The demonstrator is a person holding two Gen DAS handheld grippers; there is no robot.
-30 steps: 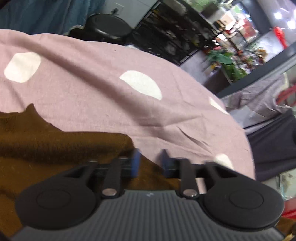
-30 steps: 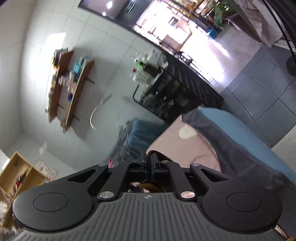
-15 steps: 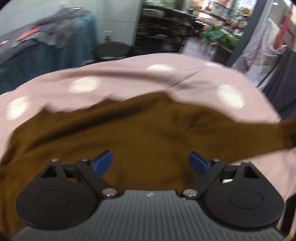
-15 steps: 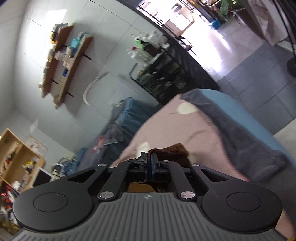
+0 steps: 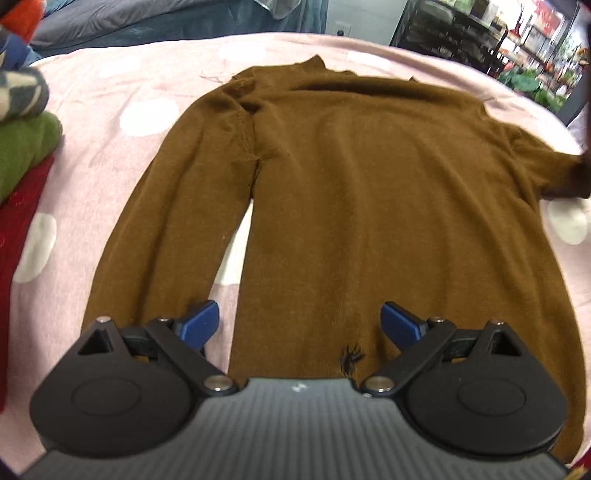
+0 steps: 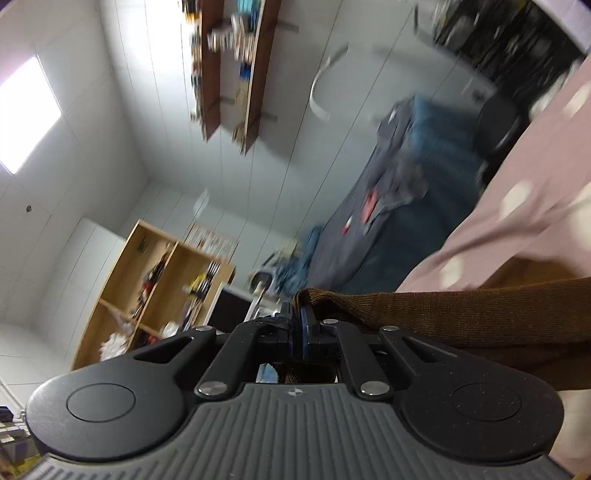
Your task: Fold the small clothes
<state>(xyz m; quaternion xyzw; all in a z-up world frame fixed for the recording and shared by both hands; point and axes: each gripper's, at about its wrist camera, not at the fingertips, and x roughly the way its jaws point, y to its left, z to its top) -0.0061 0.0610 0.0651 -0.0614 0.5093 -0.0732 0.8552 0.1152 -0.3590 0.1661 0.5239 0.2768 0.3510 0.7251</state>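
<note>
A brown long-sleeved sweater (image 5: 369,192) lies flat on the pink dotted cloth (image 5: 110,155), collar away from me. Its one sleeve runs down the left side of the body. My left gripper (image 5: 301,325) is open and empty, just above the sweater's hem near a small black embroidered mark. My right gripper (image 6: 301,325) is shut on the cuff of the other brown sleeve (image 6: 480,317) and holds it lifted, stretched to the right above the pink cloth (image 6: 535,192).
Folded clothes, grey-patterned (image 5: 18,92), green (image 5: 22,151) and red (image 5: 18,206), are stacked at the left edge of the cloth. A blue-covered bed or sofa (image 6: 406,184), wooden shelves (image 6: 147,288) and a dark rack (image 5: 461,29) stand beyond.
My left gripper has opened, let go of the sweater and pulled back to the hem. My right gripper has swung round with the sleeve cuff still held.
</note>
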